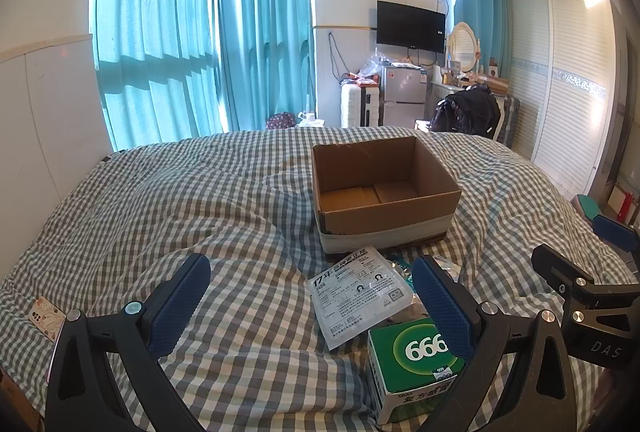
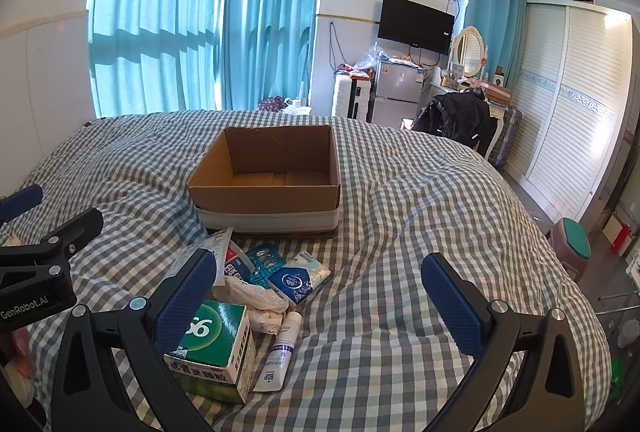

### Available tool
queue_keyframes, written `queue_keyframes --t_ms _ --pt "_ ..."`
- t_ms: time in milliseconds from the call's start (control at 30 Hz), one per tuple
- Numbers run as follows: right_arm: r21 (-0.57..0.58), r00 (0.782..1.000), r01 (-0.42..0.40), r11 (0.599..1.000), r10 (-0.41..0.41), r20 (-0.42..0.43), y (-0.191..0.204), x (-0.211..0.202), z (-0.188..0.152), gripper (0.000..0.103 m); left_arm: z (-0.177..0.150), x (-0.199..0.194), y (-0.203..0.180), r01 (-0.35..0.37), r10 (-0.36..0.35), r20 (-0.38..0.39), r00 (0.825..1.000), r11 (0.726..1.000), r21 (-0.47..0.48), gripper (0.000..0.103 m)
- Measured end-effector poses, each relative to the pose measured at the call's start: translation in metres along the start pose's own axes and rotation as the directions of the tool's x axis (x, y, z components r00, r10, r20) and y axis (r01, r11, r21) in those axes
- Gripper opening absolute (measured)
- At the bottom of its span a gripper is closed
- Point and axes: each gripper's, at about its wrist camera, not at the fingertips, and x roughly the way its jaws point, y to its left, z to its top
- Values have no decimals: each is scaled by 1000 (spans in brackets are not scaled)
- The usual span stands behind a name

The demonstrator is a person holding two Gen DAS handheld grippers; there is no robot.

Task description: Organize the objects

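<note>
The cardboard box [image 2: 266,168] sits open and bare inside, nothing packed yet, so by my reckoning this job is right at the start with the whole pile left to go. In the right wrist view the box stands on the checked bed [image 2: 400,232] at about 12 o'clock from the heap, its long side running across the view and its mouth facing up. Just at its near wall lies the pile: the green medicine box [image 2: 216,344] at 6 o'clock, standing on an edge and tilted; the white tube [image 2: 282,350] just beside it at 3 o'clock, long axis running toward the cardboard box, cap end pointing that way; the blue tissue pack [image 2: 298,278] and a teal blister pack [image 2: 262,264] further up, near the box. From the left wrist view a flat grey-white printed pouch [image 1: 358,292] leans against the medicine box. The left claw [image 1: 316,306] hangs wide apart, gripping nothing, its right finger over the medicine box. The right claw [image 2: 320,302] is spread wide too, empty above the pile.
</note>
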Motion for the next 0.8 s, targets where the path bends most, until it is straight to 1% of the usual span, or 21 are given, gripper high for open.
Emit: queue_keyframes --t_ms 800 --pt "3 1000 1 1000 -1 2 2 -1 0 103 -1 -4 0 10 -10 -13 1000 1000 1 103"
